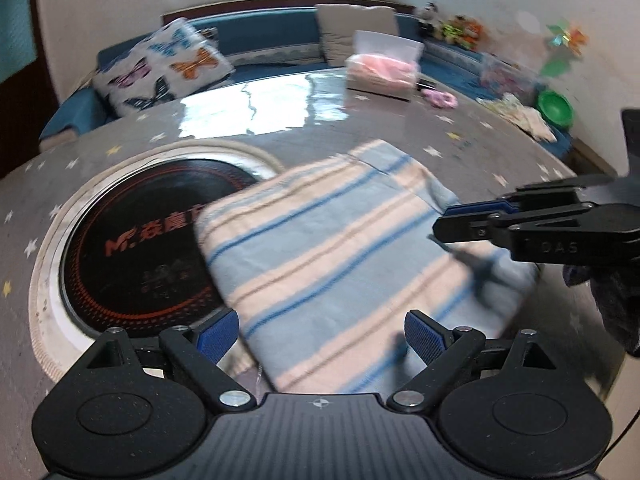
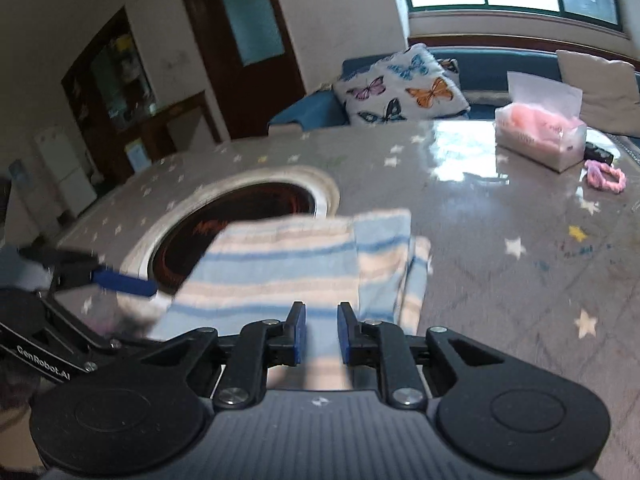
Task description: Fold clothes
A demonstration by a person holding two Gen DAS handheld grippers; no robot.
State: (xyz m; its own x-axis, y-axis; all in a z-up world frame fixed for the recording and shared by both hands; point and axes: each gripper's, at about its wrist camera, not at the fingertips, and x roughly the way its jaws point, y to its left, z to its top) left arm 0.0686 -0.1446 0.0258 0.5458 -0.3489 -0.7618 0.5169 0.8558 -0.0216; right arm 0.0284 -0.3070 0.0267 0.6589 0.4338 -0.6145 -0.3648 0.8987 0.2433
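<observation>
Left wrist view: the left gripper (image 1: 320,334) stands wide open, the folded striped garment (image 1: 352,248) just beyond its fingertips, unheld. Right wrist view: the right gripper (image 2: 322,330) is slightly parted, cloth beyond, apparently ungripped. Any snagging fingertip could undo the fold.

Folded cloth (image 1: 352,256) on table (image 1: 360,128), overlapping the round cooktop (image 1: 144,248) at its left, tissue box (image 1: 380,72) behind

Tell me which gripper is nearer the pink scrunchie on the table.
Right. The right gripper is over the striped cloth's side toward the scrunchie; the left gripper is farther away.
</observation>
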